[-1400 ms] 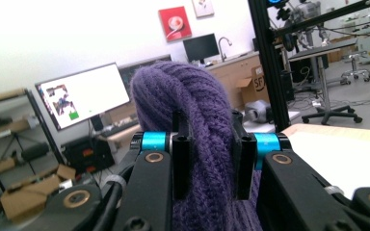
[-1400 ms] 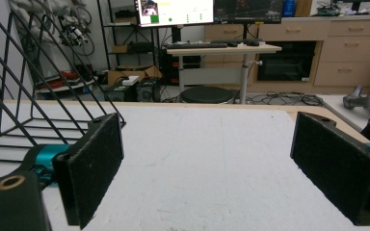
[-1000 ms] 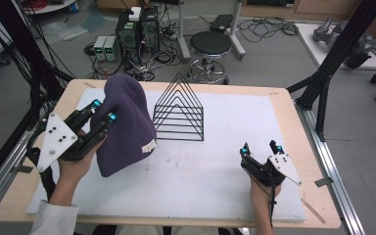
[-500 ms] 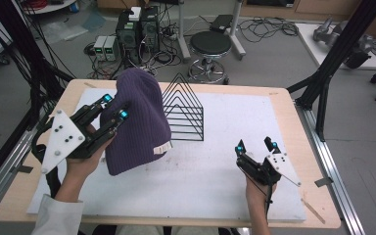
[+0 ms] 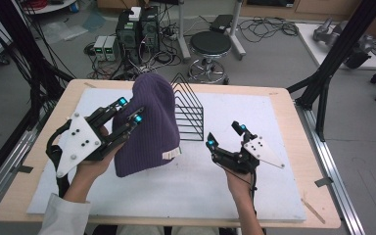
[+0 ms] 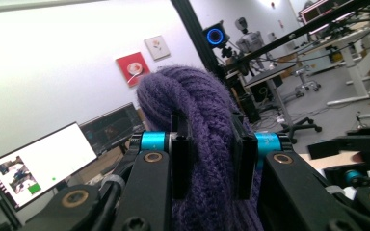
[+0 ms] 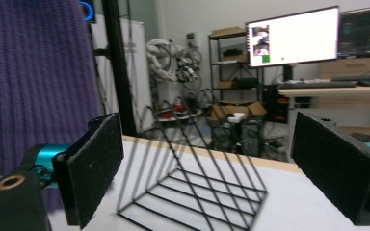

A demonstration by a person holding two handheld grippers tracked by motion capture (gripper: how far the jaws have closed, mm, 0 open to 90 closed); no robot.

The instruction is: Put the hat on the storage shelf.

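White cloth covers most of the wooden table [image 5: 284,98], and everything sits on top of it. Biggest of the things is the purple knitted hat [image 5: 149,127]. It hangs up off the table at the left side, with a small pale tag near its bottom edge. Its top leans close to the black wire rack [image 5: 190,113], and I cannot tell if they touch. The rack stands on the table just right of the hat, shaped like a row of pointy triangles.

Next comes the left gripper [image 5: 129,111]. Its two black jaws are squeezed tight on a thick fold of the hat, and in the left gripper view the purple wool [image 6: 207,144] bulges up between them. A hand holds this gripper from below.

Smaller in the high view is the right gripper [image 5: 224,136]. It sits near the front right of the rack, apart from it. Its jaws stand wide apart with nothing between them, and in the right gripper view the rack [image 7: 192,187] shows through the gap.
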